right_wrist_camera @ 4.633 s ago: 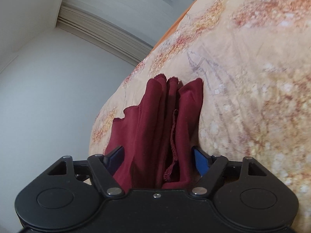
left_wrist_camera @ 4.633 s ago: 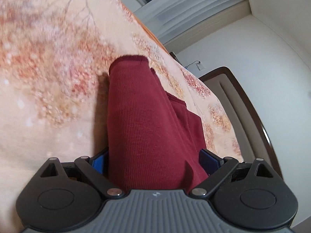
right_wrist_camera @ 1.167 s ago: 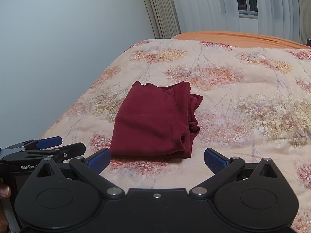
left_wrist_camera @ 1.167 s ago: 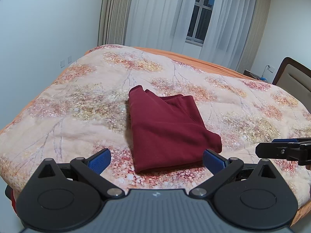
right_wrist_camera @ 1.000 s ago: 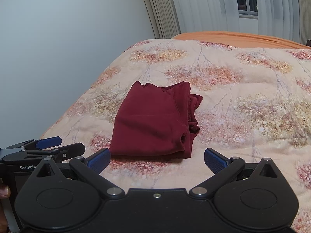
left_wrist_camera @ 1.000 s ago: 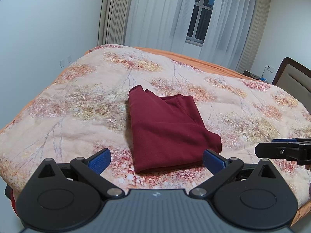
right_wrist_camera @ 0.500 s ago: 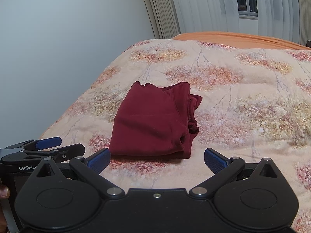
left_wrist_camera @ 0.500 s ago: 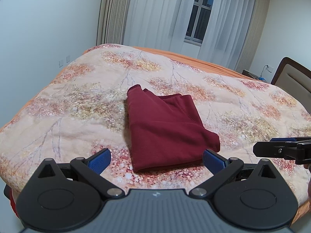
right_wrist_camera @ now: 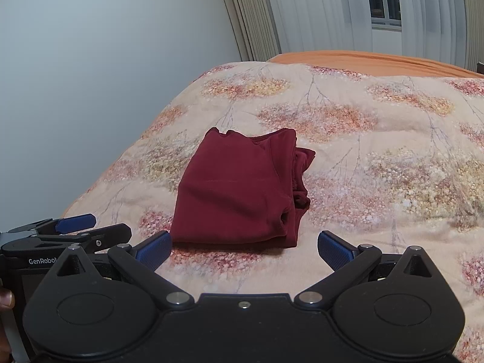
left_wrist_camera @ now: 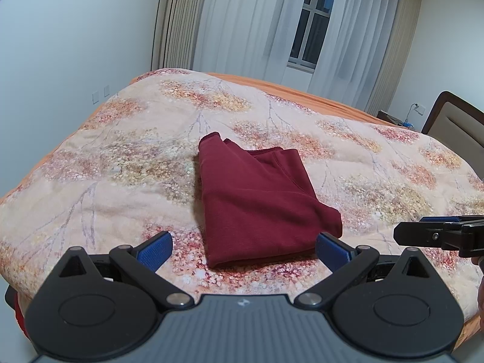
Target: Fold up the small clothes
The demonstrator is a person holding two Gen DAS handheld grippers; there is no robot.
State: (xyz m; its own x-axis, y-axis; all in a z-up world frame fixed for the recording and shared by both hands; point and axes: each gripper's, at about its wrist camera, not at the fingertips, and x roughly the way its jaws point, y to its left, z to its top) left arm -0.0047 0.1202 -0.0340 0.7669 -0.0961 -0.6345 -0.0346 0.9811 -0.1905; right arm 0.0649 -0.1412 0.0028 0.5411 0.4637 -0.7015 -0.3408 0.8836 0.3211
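matt maroon knit cloth (left_wrist_camera: 260, 199), soft printed quilt (left_wrist_camera: 106, 163), sheer curtains (left_wrist_camera: 248, 24)

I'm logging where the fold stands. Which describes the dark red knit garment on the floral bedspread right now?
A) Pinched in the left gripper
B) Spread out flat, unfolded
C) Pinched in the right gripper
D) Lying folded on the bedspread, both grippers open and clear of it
D: the dark red knit garment lies folded on the floral bedspread, with the left gripper and right gripper both open and short of it.
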